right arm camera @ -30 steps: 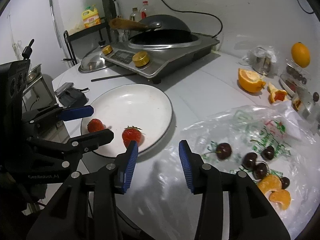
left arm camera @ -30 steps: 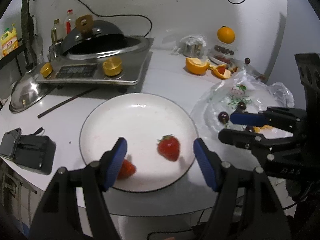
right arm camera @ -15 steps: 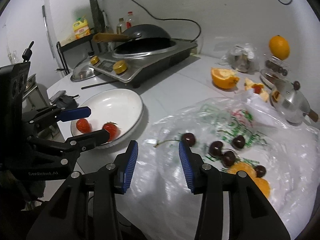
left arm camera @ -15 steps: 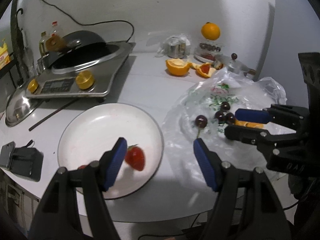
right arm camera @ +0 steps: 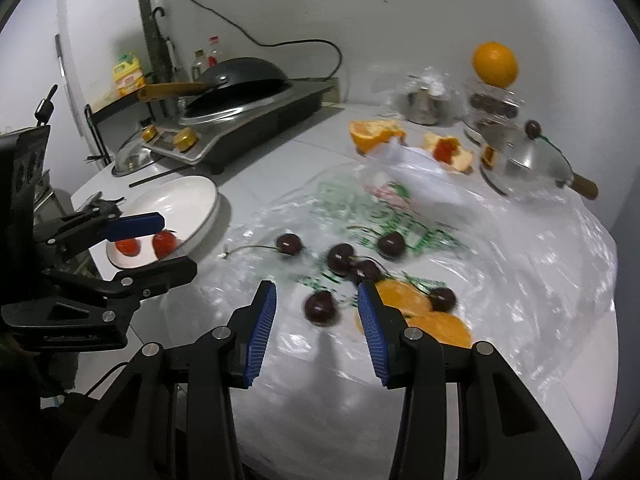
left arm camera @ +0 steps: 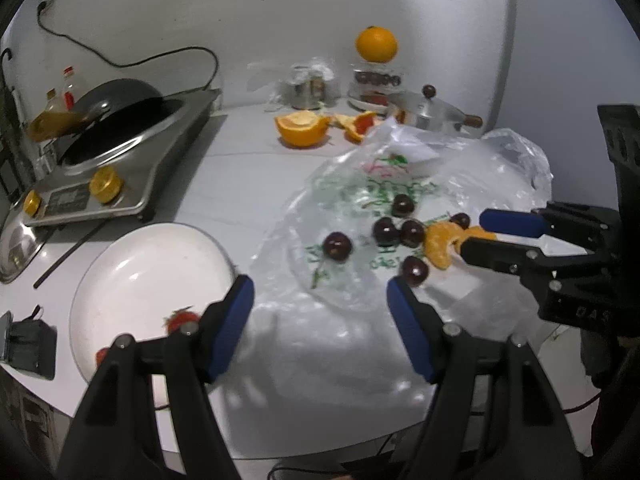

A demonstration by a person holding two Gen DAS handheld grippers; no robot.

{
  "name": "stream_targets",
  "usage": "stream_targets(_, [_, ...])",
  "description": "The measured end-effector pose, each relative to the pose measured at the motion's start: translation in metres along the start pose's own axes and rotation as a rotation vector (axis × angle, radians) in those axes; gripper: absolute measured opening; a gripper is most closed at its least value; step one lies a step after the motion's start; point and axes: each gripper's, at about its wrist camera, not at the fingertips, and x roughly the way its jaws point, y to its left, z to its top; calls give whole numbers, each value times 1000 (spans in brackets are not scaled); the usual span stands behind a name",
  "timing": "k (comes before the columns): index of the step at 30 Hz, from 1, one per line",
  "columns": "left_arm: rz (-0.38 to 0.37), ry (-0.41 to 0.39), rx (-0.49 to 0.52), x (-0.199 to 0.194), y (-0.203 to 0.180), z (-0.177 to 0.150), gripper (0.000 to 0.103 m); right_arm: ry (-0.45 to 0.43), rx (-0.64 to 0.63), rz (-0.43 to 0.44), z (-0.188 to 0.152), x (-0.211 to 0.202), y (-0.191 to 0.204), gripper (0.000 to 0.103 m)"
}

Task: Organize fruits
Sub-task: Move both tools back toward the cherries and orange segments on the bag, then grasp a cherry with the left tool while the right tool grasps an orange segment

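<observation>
Cherries [right arm camera: 320, 307] lie loose on the clear plastic bag [right arm camera: 520, 264] spread over the bench [left arm camera: 240, 184] – orange segments [right arm camera: 436, 322] beside them. Right gripper [right arm camera: 316, 316] hovers over the nearest cherry, fingers apart, nothing gripped. Left gripper [left arm camera: 320, 312] also gapes empty, between the bag and the white plate [left arm camera: 152, 264] holding two strawberries [right arm camera: 165, 242].

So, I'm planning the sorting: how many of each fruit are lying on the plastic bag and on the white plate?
Cherries: 6, on the plastic bag
Orange segments: 2, on the plastic bag
Strawberries: 2, on the white plate
Total: 10
</observation>
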Motion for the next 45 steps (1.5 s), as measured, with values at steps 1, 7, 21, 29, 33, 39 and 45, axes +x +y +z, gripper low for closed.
stream_targets(1, [-3,2,6,2,-4,1,70,0,6,-3,-2,-1,-4,45])
stream_targets(7, [-20,20,37,14,-25,6,70,7,38,-21,-12,-3,-27,45])
stream_targets(21, [-39,70,89,47,-57,16,70,22,95,-35,-22,6,-73,45])
stream_targets(29, [-30,88,165,66,-75,14,70,45,106,-31,-28,16,-89,45])
stream_targets(33, [-19,80,207,74,-82,12,70,57,101,-20,-32,21,-94,45])
stream_targets(39, [-9,93,233,86,-84,10,69,68,101,-12,-36,27,-100,45])
stream_targets(45, [-28,119,232,95,-82,10,58,84,93,19,-36,34,-100,45])
